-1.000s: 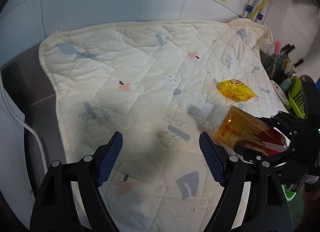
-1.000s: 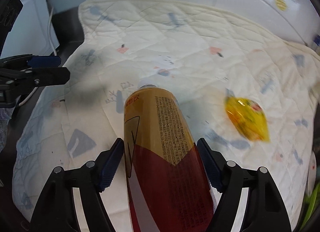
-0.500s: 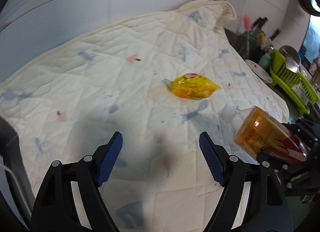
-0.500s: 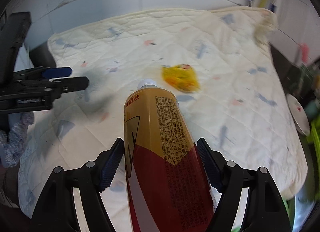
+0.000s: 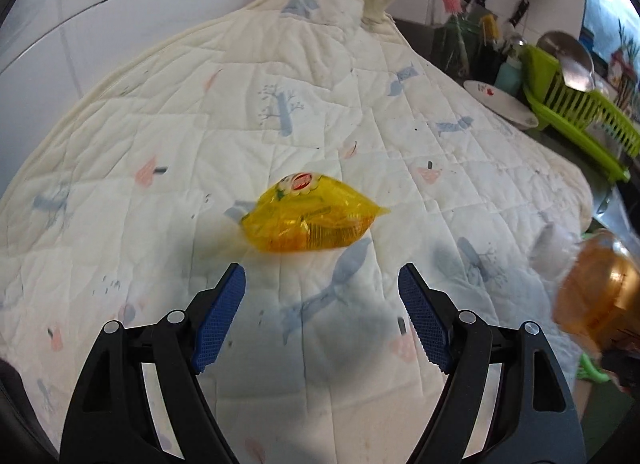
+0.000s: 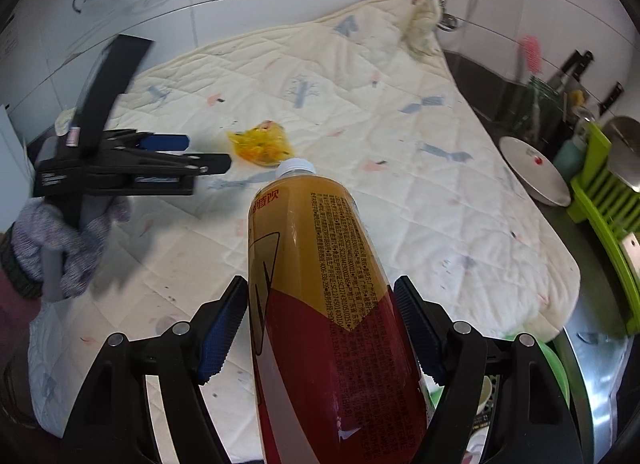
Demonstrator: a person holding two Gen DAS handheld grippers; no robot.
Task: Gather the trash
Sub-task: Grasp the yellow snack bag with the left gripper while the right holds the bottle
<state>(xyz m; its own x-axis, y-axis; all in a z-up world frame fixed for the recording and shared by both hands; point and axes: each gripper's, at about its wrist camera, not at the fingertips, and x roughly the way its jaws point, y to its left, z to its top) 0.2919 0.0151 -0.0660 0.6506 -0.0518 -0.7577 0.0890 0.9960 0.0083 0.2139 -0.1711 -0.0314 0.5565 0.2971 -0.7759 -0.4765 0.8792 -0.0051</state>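
Left wrist view: left gripper (image 5: 320, 320) hangs above the quilted mat (image 5: 280, 63), jaws wide apart, nothing between them. The yellow snack wrapper (image 5: 310, 219) lies flat on the mat just beyond the fingertips, roughly centred on the gap. The bottle (image 5: 596, 296) shows blurred at the right edge, off the mat's right border.
Risk: the wrapper is thin, slick film lying flat on soft cloth. If the pads close too high they would probably skim over it; too low and they may pinch a fold of mat and drag the cloth. The wrapper also sits slightly left of the jaw centre, so one pad could push it away before the other meets it.

Right wrist view: right gripper (image 6: 320, 328) is clamped on the bottle (image 6: 320, 284), pads on its lower body, white cap pointing away toward the far side. The left gripper (image 6: 160, 161) reaches in from the left, close to the wrapper (image 6: 262, 143).
Risk: the bottle is gripped near one end on a smooth label; a tilt or jolt could let it slide out. Plate (image 6: 536, 171) and green dish rack (image 6: 600, 199) stand just right of the mat; a wide swing could knock them.
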